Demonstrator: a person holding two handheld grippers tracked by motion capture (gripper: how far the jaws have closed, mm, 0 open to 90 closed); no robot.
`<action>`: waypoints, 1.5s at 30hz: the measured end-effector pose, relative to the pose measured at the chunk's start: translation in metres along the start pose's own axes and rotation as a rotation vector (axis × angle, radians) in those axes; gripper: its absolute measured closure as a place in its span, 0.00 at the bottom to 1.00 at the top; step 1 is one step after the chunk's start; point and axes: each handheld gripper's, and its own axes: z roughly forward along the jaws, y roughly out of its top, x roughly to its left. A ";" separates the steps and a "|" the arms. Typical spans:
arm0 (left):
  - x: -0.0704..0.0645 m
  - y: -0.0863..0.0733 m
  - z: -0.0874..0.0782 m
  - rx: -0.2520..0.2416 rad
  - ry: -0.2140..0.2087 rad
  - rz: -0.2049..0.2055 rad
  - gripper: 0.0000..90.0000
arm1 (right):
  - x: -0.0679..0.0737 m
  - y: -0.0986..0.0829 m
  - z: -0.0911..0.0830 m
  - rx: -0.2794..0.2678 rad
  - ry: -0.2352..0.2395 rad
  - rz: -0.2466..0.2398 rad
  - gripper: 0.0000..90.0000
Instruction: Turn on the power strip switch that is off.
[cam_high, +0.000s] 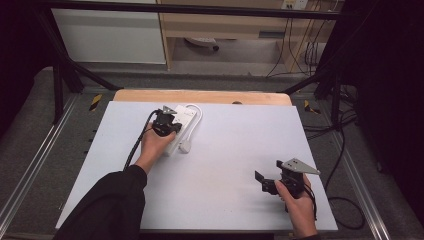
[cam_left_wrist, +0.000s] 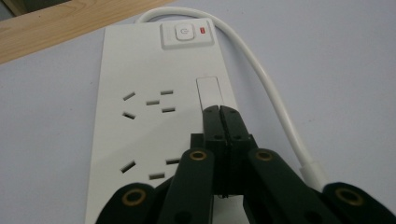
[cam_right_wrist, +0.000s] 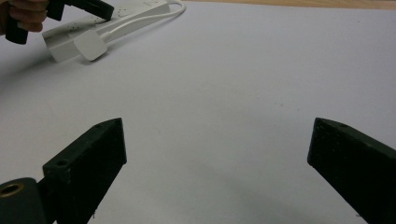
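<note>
A white power strip (cam_left_wrist: 140, 121) lies flat at the far left of the white table (cam_high: 230, 150). It has a power button (cam_left_wrist: 186, 32) with a small red light (cam_left_wrist: 202, 31) at its far end. My left gripper (cam_left_wrist: 219, 111) is shut with nothing between its jaws, its tips at the strip's top face next to a narrow rectangular panel (cam_left_wrist: 208, 88). From above, the left gripper (cam_high: 172, 126) sits over the strip (cam_high: 186, 116). The strip's white cable (cam_left_wrist: 275, 93) loops round to a plug (cam_high: 185, 146). My right gripper (cam_high: 269, 171) hangs open over bare table at the near right.
A wooden edge (cam_high: 200, 96) runs along the table's far side. In the right gripper view the strip (cam_right_wrist: 70, 39), its plug (cam_right_wrist: 89, 45) and the other hand (cam_right_wrist: 28, 14) lie far off at the top left. Black frame bars and floor cables (cam_high: 345, 150) surround the table.
</note>
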 end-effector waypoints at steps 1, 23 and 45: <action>0.000 0.000 0.000 0.000 0.000 0.003 1.00 | 0.000 0.000 0.000 0.000 0.000 0.000 0.05; 0.000 0.005 -0.009 -0.054 -0.003 -0.019 1.00 | 0.000 0.000 0.000 -0.002 -0.001 0.001 0.05; -0.006 0.014 -0.030 -0.144 -0.015 -0.060 0.21 | 0.001 0.001 0.000 -0.001 -0.002 0.000 0.05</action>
